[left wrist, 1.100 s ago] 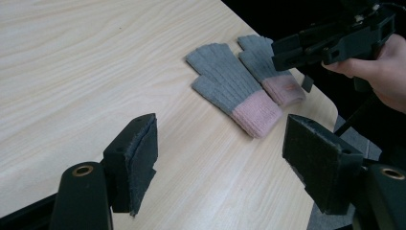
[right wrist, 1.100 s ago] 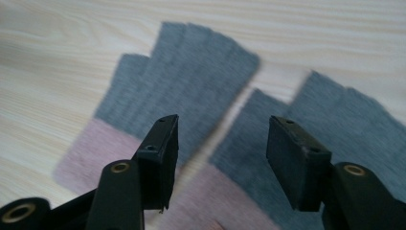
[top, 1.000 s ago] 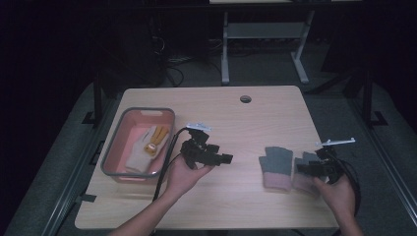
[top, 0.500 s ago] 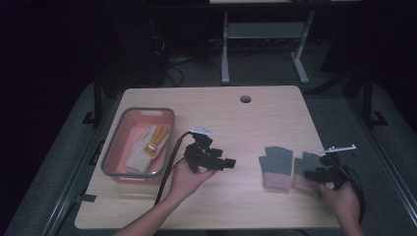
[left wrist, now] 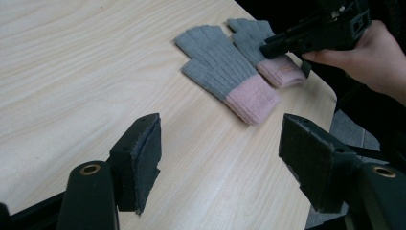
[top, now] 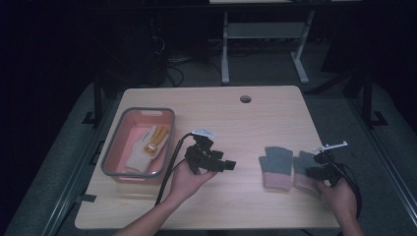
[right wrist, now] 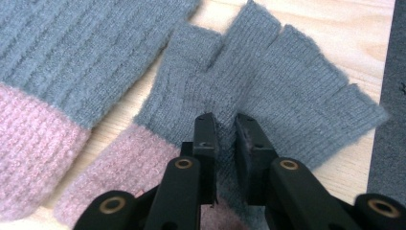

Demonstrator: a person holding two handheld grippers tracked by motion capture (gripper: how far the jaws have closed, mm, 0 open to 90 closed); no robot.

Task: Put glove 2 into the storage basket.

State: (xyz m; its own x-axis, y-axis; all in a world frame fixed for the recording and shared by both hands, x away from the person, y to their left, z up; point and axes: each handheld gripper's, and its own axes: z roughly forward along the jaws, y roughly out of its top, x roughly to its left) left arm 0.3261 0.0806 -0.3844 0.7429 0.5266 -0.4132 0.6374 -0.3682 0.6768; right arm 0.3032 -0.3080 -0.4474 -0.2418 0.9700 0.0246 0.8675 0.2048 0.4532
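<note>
Work in hand: lifting the right-hand glove (right wrist: 268, 91) of a grey pair with pink cuffs, which lies flat near the table's (top: 236, 123) right edge, just beside its mate, the left-hand glove (top: 277, 166).
Right gripper (right wrist: 225, 122): jaws have just been closing and now stand pressed nearly together, pinching a small ridge of grey knit on the glove's palm, just above the pink cuff.
Left gripper (left wrist: 218, 143): jaws spread wide with nothing between them, held above bare wood mid-table and aimed toward the gloves.
Handling, judged: light, soft, limp knit; not fragile and not slippery against the pads. It will likely droop and fold when raised, and a pinch of one layer may stretch the fabric rather than carry the whole glove.
Where to hold, judged: the thick ribbed cuff, or a deep bite through both layers of the palm, should give the surest hold.
Right gripper view adds: the puckered knit between the pads and the cut-off fingertips.
Left gripper view adds: the person's hand (left wrist: 368, 60) carrying the right gripper, low over the glove.
High view adds: a pink bin (top: 112, 162) at the left, well apart, holding a cream and orange glove (top: 146, 147).
</note>
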